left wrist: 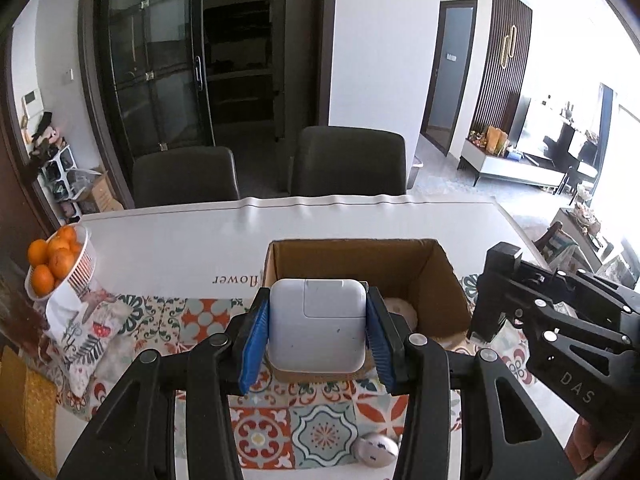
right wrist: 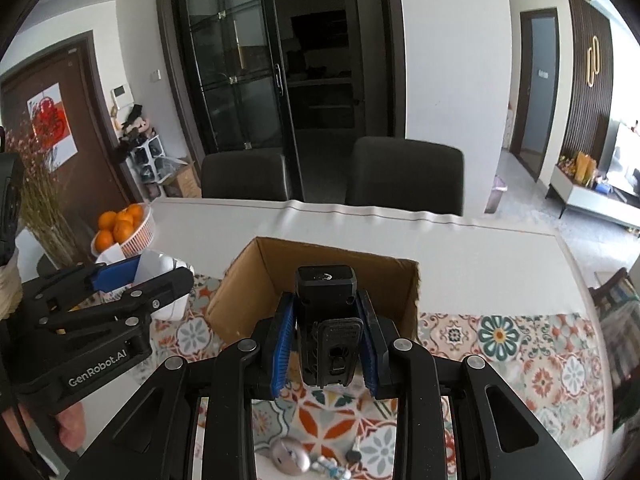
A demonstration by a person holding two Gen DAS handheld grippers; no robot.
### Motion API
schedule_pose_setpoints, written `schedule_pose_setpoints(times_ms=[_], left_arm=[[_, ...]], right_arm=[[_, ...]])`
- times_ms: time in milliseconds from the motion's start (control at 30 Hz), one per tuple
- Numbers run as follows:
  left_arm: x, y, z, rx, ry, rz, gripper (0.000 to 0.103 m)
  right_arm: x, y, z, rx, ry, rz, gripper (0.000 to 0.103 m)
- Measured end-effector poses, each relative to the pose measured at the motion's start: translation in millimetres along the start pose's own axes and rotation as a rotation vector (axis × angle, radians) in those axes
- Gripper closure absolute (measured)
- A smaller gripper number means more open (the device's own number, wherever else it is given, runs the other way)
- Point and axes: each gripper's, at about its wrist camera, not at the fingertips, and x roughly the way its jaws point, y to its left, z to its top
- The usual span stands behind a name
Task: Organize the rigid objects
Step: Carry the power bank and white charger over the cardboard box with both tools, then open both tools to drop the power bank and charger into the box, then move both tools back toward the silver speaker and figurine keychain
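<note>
My left gripper [left wrist: 318,322] is shut on a white square power adapter [left wrist: 318,320], held just in front of the open cardboard box [left wrist: 448,276]; it also shows at the left of the right wrist view [right wrist: 160,276]. My right gripper [right wrist: 325,340] is shut on a black blocky device [right wrist: 326,320], held over the near edge of the same box [right wrist: 240,304]. In the left wrist view the right gripper [left wrist: 486,320] is at the box's right side. A pale round object [left wrist: 402,308] lies inside the box.
A basket of oranges [left wrist: 60,264] stands at the table's left. A small round white and silver item [left wrist: 376,450] and keys [right wrist: 352,456] lie on the patterned cloth [left wrist: 320,432] near me. Two dark chairs [left wrist: 348,160] stand behind the table.
</note>
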Motion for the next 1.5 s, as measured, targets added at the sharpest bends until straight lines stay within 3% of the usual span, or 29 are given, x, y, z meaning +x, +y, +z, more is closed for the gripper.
schedule_pose_setpoints(times_ms=[233,567,833,867,933,1100,1233,1500], left_arm=[[40,1,23,0.002,0.099,-0.01,0.058],[89,-3,23,0.02,0.244,0.009,0.057],[81,5,20,0.021,0.197,0.115,0.034],[79,6,20,0.023,0.19,0.122,0.033],[75,10,19,0.023,0.183,0.134,0.03],[57,15,11,0.014,0.157,0.135,0.025],[40,11,5,0.029,0.123,0.126,0.017],[9,-3,-14,0.054,0.075,0.105,0.007]], right_arm=[[40,-14,19,0.038,0.09,0.038,0.073],[84,-30,13,0.077,0.207,0.04,0.073],[97,-32,10,0.068,0.238,0.023,0.072],[97,-31,10,0.066,0.237,0.022,0.07],[95,-29,11,0.061,0.23,0.021,0.049],[82,-25,6,0.067,0.213,-0.024,0.045],[63,-25,-3,0.091,0.19,-0.054,0.033],[20,-28,-25,0.128,0.154,-0.112,0.025]])
